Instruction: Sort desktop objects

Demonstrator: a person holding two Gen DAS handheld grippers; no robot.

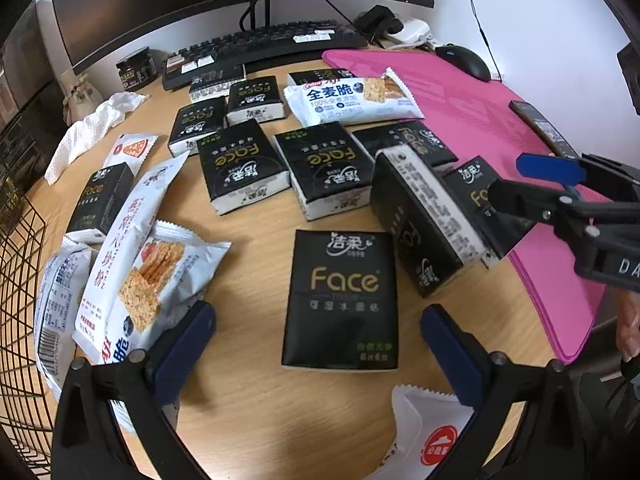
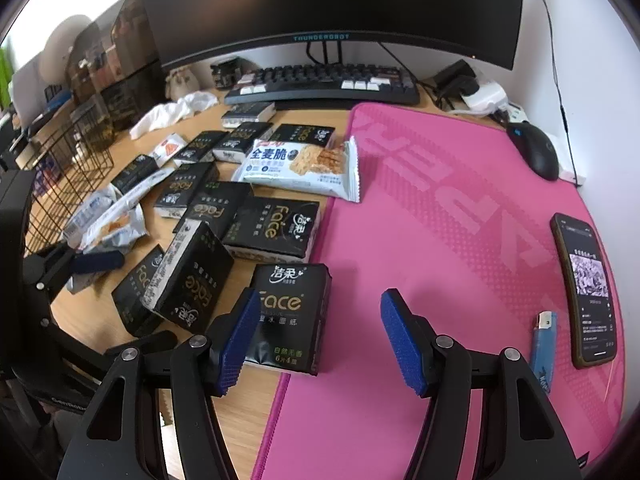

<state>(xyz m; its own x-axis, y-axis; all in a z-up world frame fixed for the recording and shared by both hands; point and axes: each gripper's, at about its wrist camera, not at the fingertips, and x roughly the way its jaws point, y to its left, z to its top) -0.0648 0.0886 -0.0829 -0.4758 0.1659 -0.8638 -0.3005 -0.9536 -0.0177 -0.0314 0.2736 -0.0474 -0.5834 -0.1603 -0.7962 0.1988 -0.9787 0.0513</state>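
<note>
Nearest the left wrist camera, the left tongs (image 1: 318, 344) stand spread to their widest with nothing between the pads, poised above a black "Face" tissue pack (image 1: 343, 300) that lies flat and alone on the wooden bench (image 1: 260, 412). A white sachet with a red logo (image 1: 430, 430) sits just beside the right-hand blue pad, at the lower edge.

The right tongs (image 2: 320, 340) are part-way apart and clamp nothing; between and beyond their pads lies another "Face" pack (image 2: 290, 312), straddling the edge of the pink desk mat (image 2: 440, 240). A blue lighter (image 2: 543, 354) and a phone (image 2: 586, 292) lie on the mat to the right.

More tissue packs are scattered toward the keyboard (image 1: 264, 46), with snack wrappers, including a wholewheat cracker bag (image 1: 352, 98), mixed among them, and a black wire basket (image 1: 20, 300) at the left edge.

By my reading, sorting is barely begun: both tongs are lining up on tissue packs. Next, the left tongs must descend squarely over the lone pack, closing across its narrower sides without snagging the sachet.
</note>
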